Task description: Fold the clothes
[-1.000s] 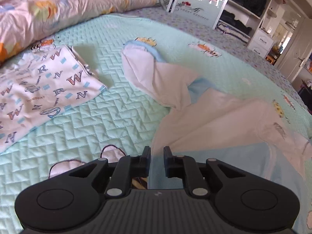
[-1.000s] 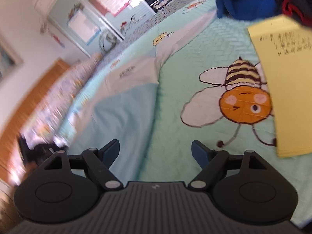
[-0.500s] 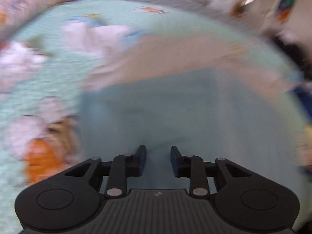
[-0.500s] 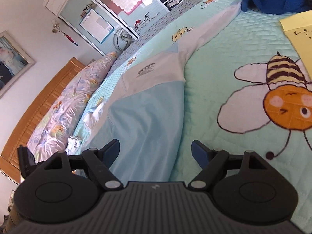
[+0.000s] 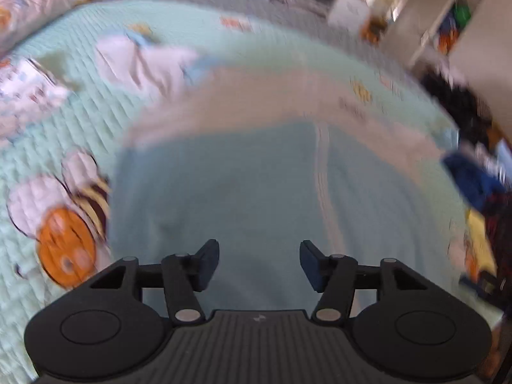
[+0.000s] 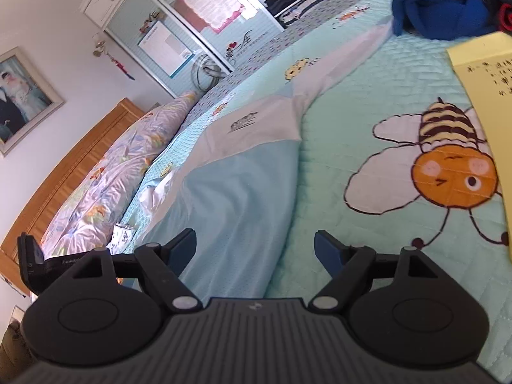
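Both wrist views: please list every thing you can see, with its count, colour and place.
shirt: one, light blue and white, spread on the bed.
quilt: one, mint green with bee pictures, covering the bed.
yellow paper: one, right edge of the quilt.
blue garment: one, dark blue, far corner.
floral duvet: one, by the headboard.
patterned cloth: one, white, blurred, left.
left gripper: jaws have just been opening, nothing between.
right gripper: jaws open.

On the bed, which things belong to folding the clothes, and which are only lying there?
Belong to the job:
- blue-and-white shirt, spread flat
- left gripper, fingers just opened, holding nothing
- right gripper, open

Just lying about:
- yellow paper
- dark blue garment
- floral pillow
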Action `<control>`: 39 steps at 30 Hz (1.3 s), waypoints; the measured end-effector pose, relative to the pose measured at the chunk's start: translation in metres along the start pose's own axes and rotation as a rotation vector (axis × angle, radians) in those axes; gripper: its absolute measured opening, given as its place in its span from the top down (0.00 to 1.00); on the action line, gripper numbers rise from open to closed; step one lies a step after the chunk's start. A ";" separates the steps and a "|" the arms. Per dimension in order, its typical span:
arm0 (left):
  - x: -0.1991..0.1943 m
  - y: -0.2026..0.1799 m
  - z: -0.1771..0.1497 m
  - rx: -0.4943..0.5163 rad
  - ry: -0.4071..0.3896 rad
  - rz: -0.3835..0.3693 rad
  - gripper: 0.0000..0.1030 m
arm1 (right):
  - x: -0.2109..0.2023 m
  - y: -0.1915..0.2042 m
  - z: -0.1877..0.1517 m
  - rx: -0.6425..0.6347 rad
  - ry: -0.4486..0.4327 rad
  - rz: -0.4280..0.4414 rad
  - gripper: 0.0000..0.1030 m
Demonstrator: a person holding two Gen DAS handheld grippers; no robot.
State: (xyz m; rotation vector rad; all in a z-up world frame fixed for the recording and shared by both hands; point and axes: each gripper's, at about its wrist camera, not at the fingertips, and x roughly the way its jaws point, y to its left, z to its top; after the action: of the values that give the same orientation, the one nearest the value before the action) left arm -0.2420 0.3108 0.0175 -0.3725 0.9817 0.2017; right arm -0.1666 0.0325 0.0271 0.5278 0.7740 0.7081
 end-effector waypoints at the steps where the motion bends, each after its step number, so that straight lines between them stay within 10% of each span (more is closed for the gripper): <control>1: 0.001 0.009 -0.014 0.022 -0.018 0.055 0.71 | 0.000 0.000 0.000 0.000 0.004 -0.001 0.21; 5: -0.030 0.053 -0.037 -0.074 -0.035 0.123 0.98 | -0.005 -0.003 -0.005 -0.013 0.012 -0.027 0.21; 12: -0.068 0.079 -0.030 -0.267 -0.107 0.094 0.57 | -0.002 -0.011 -0.012 0.037 0.023 0.004 0.21; 28: -0.023 0.101 -0.002 -0.469 -0.110 -0.057 0.41 | -0.014 -0.008 -0.014 0.036 0.015 0.001 0.21; 35: -0.012 0.123 -0.008 -0.562 -0.107 -0.109 0.99 | -0.019 -0.016 -0.014 0.059 0.006 -0.028 0.21; 39: -0.029 0.115 -0.012 -0.434 -0.133 0.052 0.99 | -0.018 -0.014 -0.016 0.048 0.008 -0.033 0.21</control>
State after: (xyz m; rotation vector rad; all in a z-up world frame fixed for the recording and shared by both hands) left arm -0.3051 0.4122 0.0111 -0.7206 0.8123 0.4843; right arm -0.1825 0.0125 0.0161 0.5554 0.8067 0.6629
